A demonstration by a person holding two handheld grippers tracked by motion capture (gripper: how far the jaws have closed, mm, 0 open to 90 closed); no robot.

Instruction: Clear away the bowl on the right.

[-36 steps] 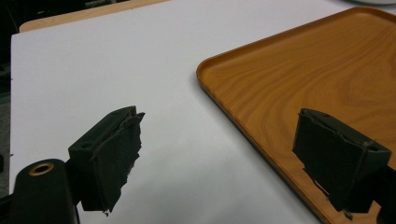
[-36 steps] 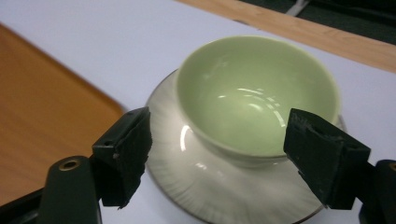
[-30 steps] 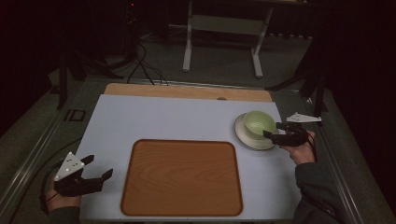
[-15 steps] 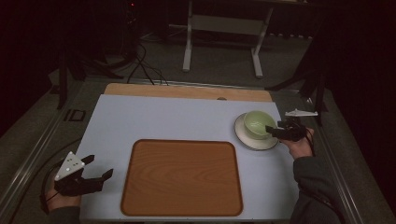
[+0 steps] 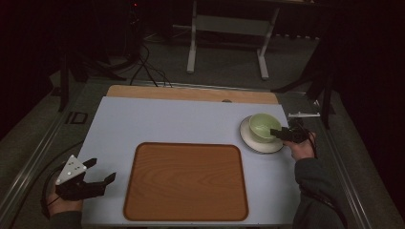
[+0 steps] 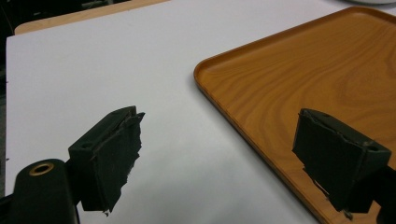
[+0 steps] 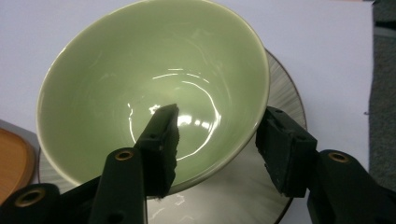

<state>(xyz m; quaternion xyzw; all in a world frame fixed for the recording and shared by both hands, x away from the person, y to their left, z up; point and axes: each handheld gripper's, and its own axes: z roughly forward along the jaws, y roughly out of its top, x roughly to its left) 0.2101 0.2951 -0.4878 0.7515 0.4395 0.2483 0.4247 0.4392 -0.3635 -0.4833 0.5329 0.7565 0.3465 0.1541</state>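
From the high view, your right gripper (image 5: pixel 277 134) reaches the green bowl (image 5: pixel 261 126), which sits on a pale plate (image 5: pixel 253 141) at the right side of the white mat (image 5: pixel 167 121), just beyond the wooden tray (image 5: pixel 186 181). Your left gripper (image 5: pixel 100 171) rests at the mat's near left corner.

In the left gripper view, your jaws stand wide apart with nothing between them, over the mat beside the tray (image 6: pixel 303 79).

In the right gripper view, your jaws have just been closing and straddle the bowl's (image 7: pixel 154 79) rim, one inside, one outside; the outer pad is not yet pressing.
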